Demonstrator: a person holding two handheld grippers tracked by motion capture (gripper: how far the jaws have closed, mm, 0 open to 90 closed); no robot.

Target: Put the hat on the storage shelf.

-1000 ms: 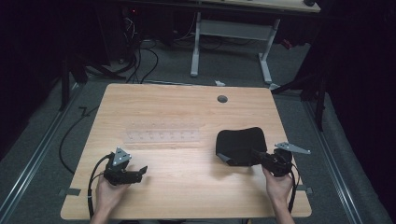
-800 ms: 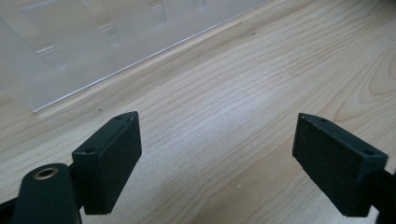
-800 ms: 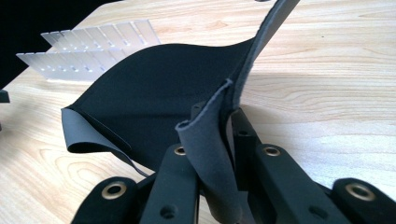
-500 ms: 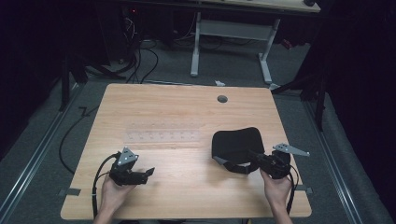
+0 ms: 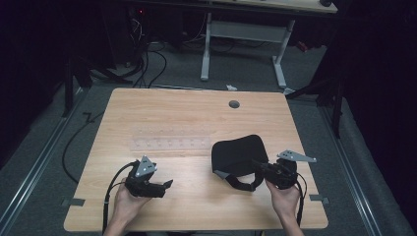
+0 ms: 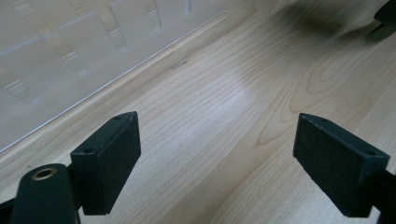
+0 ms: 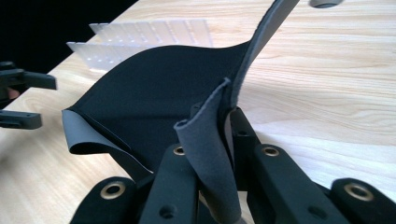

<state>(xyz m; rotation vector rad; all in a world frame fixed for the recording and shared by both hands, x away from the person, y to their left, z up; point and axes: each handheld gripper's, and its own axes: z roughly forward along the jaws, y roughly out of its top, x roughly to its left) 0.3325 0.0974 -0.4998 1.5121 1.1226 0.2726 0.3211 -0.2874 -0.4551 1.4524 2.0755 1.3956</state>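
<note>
While the right gripper (image 5: 259,167) is pinching the near right edge of the black neoprene sheet (image 5: 238,153), its jaws closed tight on a bunched fold of the material, the left gripper (image 5: 164,185) is resting low over bare wood with its jaws spread wide and nothing between them. The sheet, which looks like a mouse pad, is lying on the right half of the wooden table (image 5: 187,110), just right of the clear plastic rack (image 5: 169,144), with its grey underside (image 7: 205,140) curling up at the held edge. To do this step well, the person is probably better off keeping the pinch deep on the fold, moving slowly so the limp material is not slipping free, and bringing the idle gripper to the opposite corner to steady it. The sheet's long axis is running roughly left to right across the table, and its lifted edge is pointing toward the person.
</note>
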